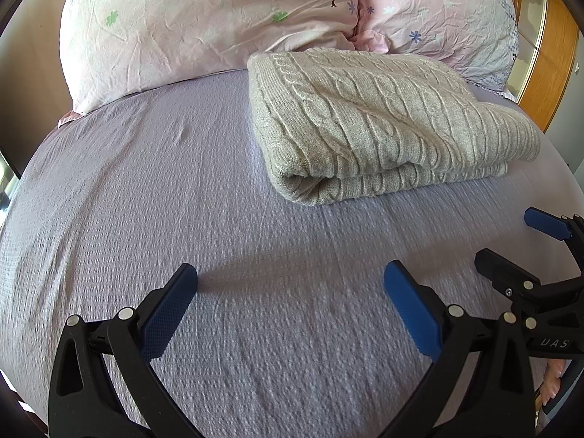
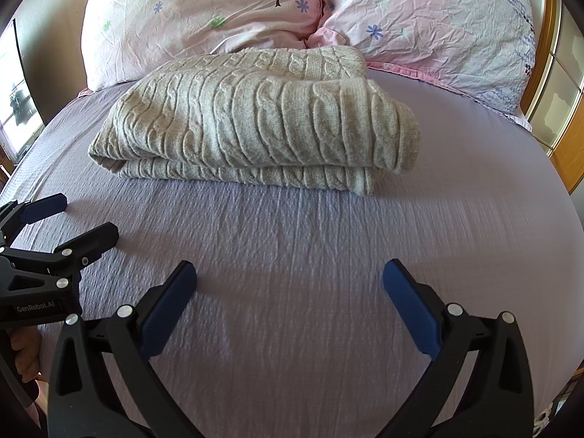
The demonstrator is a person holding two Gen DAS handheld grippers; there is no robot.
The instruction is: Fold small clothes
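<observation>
A beige cable-knit sweater (image 1: 368,120) lies folded in a thick rectangle on the lilac bed sheet (image 1: 182,189), just in front of the pillows. It also shows in the right wrist view (image 2: 255,124). My left gripper (image 1: 290,277) is open and empty above bare sheet, short of the sweater and to its left. My right gripper (image 2: 290,275) is open and empty, short of the sweater's near edge. The right gripper shows at the right edge of the left wrist view (image 1: 511,237). The left gripper shows at the left edge of the right wrist view (image 2: 87,215).
Two pink flowered pillows (image 1: 189,25) (image 1: 445,11) lean at the head of the bed behind the sweater. A wooden headboard (image 1: 551,65) stands at the far right. A window (image 2: 14,102) is at the left. Bare sheet (image 2: 292,241) lies between the grippers and the sweater.
</observation>
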